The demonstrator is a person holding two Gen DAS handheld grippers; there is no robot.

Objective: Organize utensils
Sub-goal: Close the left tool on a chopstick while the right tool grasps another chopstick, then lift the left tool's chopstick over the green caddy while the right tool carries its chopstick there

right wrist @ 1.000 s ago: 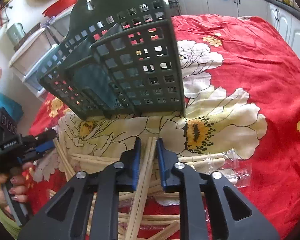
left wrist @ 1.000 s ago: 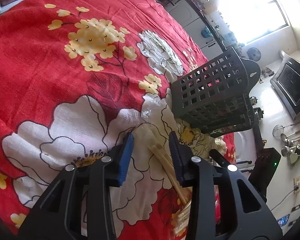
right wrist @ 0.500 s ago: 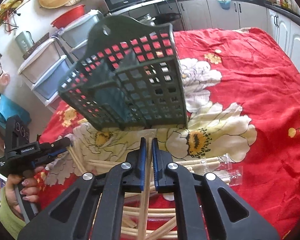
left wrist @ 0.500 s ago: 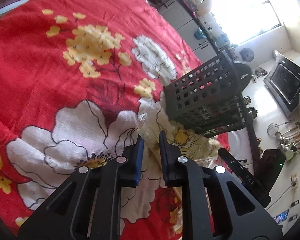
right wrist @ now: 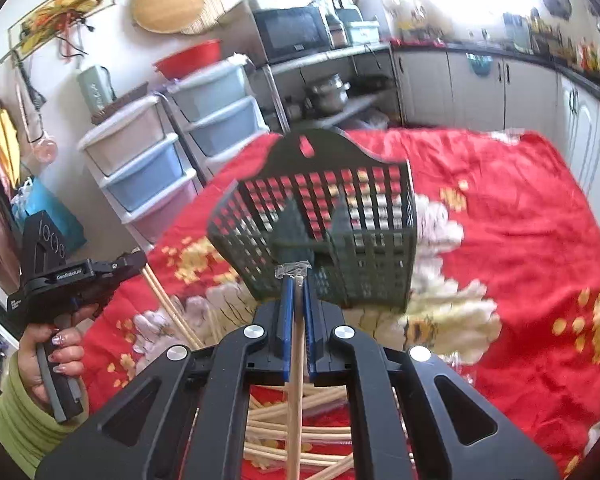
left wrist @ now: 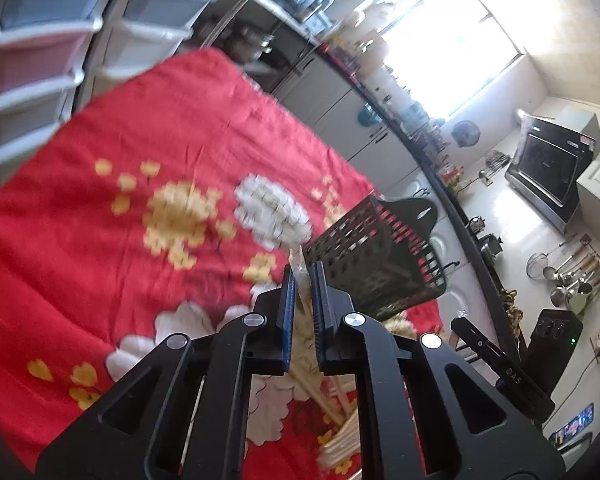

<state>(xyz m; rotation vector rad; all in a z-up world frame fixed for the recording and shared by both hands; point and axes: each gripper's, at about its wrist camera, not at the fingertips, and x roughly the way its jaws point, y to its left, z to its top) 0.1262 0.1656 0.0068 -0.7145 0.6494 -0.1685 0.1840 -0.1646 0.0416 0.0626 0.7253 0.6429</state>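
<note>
Both grippers are clenched on chopsticks above a desk (right wrist: 540, 240) covered with a red flowered cloth. The right gripper (right wrist: 295, 280) has its blue-padded fingers (right wrist: 285, 312) pressed on a single wooden chopstick (right wrist: 295, 380) whose far tip carries a scrap of clear wrapper, and that tip sits right in front of a dark green lattice basket (right wrist: 340, 232) with inner dividers and a hanging tab. The basket stands directly in the line of the fingers, tilted in view, with the cloth showing through its holes. The left gripper (left wrist: 303, 280) is closed on a wrapped pair of chopsticks (left wrist: 297, 264); the clear wrapper pokes out past the fingers, just beside the same basket (left wrist: 380, 256), which lies to their right. Loose chopsticks (right wrist: 300, 432) lie in a crossed heap on the cloth below both grippers. Only the right wrist view shows the person's hand (right wrist: 55, 364) in a green sleeve gripping the left tool's handle, with sticks hanging from its front, and beyond the desk stacked plastic drawers (right wrist: 147, 168), a microwave (right wrist: 291, 32) on a shelf and a red basin. Only the left wrist view shows the bright window (left wrist: 452, 40), a long dark counter, a black oven (left wrist: 548, 168) and ladles hanging on the wall. That view is blurred.
</note>
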